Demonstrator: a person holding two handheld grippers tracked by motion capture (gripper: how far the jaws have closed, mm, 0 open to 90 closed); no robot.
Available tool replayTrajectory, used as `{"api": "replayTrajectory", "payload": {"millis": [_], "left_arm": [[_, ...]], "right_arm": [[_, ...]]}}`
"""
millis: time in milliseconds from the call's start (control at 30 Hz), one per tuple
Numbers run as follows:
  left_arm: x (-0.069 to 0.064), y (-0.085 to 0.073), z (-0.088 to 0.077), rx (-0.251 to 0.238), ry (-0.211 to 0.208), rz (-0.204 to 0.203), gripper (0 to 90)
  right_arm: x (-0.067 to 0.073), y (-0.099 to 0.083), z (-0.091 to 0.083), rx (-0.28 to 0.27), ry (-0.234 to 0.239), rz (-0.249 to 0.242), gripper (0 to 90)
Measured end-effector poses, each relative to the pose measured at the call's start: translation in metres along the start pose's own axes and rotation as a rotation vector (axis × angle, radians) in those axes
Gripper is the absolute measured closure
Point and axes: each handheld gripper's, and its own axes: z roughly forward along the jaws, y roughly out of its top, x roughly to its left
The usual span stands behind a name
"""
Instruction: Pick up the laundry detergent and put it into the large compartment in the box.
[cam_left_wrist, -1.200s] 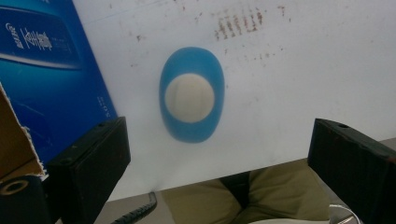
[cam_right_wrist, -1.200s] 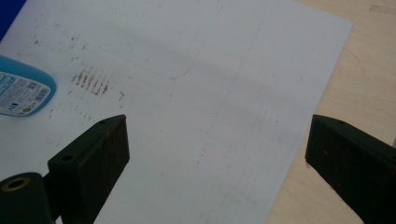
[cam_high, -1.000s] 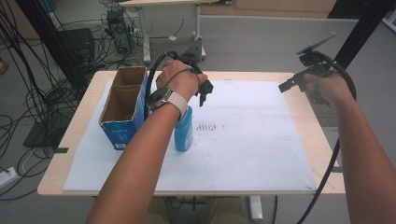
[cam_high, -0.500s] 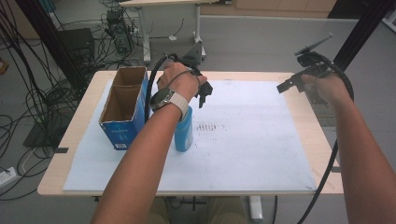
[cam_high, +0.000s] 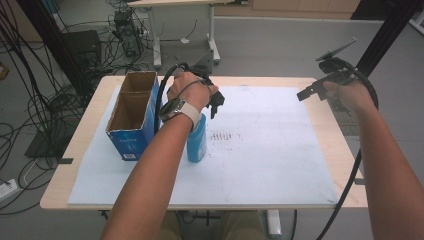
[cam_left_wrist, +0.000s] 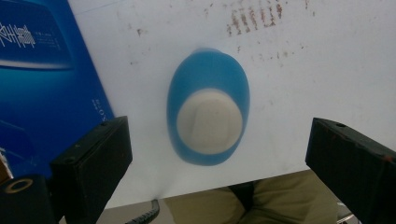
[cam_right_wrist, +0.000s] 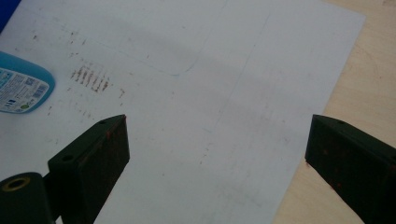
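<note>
On the wooden table (cam_high: 320, 82), a large white sheet (cam_high: 270, 150) covers most of the top, marked near its middle by a patch of brownish streaks (cam_high: 222, 136). Next in size, an open blue cardboard box (cam_high: 131, 117) with 2 compartments stands upright at the sheet's left edge. Just to its right stands a blue bottle (cam_high: 196, 142) with a white cap, upright and partly hidden in the high view beneath the person's left forearm; the left gripper view looks straight down on the bottle (cam_left_wrist: 208, 106), its cap facing the camera and the box side just beside it. The left gripper (cam_high: 214, 104) hangs above the bottle; its 2 black fingers (cam_left_wrist: 91, 161) are spread wide, one to each side of the bottle and clear of it. The right gripper (cam_high: 320, 85) is held at the table's far right edge, well apart from the bottle; its fingers (cam_right_wrist: 88, 161) are likewise spread wide over bare sheet, holding nothing, with the bottle's labelled base at the left margin of that view.
</note>
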Motion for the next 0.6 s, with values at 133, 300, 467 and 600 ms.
{"api": "replayTrajectory", "payload": {"millis": [133, 300, 467, 600], "left_arm": [[0.002, 0.0005, 0.0033, -0.002, -0.004, -0.001, 7.5], [0.0042, 0.0011, 0.0062, 0.003, -0.006, -0.003, 7.5], [0.0029, 0.0019, 0.0079, 0.009, -0.005, 0.003, 7.5], [0.0012, 0.0022, 0.0092, 0.009, -0.005, 0.003, 7.5]], "right_arm": [[0.0003, -0.0002, 0.0003, 0.0, 0.0, -0.002, 6.2], [-0.0007, 0.0, 0.0005, 0.002, 0.001, 0.001, 6.2], [0.0, 0.0009, 0.0015, 0.003, 0.003, -0.002, 6.2], [0.0, 0.0009, 0.0015, 0.003, 0.003, -0.002, 6.2]]}}
